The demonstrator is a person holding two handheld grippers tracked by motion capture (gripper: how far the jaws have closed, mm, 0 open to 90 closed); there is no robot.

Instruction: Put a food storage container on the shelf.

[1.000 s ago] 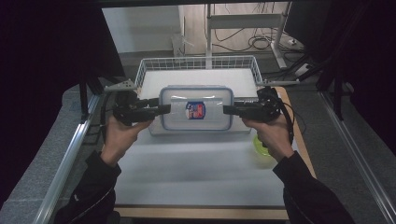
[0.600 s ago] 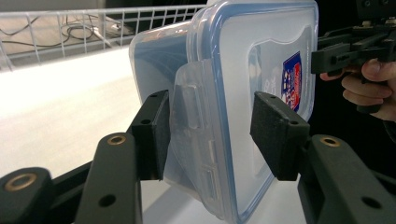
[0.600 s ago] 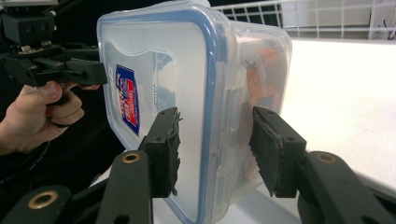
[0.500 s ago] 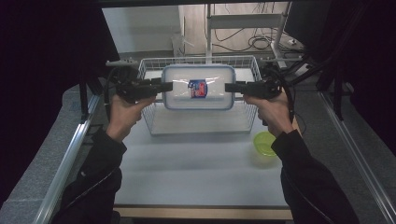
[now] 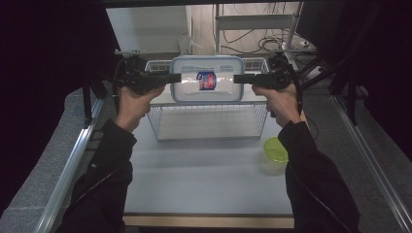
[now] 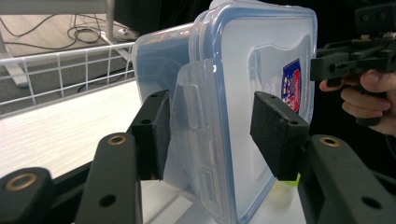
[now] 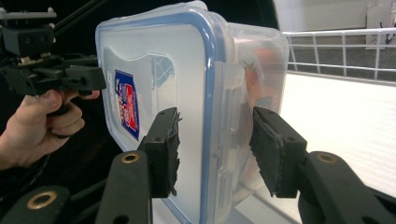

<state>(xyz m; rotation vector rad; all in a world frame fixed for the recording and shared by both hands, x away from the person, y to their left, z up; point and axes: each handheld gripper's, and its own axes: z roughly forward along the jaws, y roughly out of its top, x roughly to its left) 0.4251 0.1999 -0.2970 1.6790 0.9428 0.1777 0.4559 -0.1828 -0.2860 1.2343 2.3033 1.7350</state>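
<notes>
Both grippers' fingers clamp the lidded plastic container [image 5: 207,79] — left gripper [image 5: 171,77], right gripper [image 5: 239,78] — above the wire basket [image 5: 209,121].

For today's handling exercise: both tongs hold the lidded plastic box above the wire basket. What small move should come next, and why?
Probably lower it level into the wire basket. The plastic box hangs over it, clamped at each end by the left tongs and right tongs.

Both forearms are wearing black long sleeves [image 5: 107,160]. The left gripper [image 5: 167,77] and right gripper [image 5: 243,78] are showing black jaws with brass-coloured rivets and trailing black cables.
</notes>
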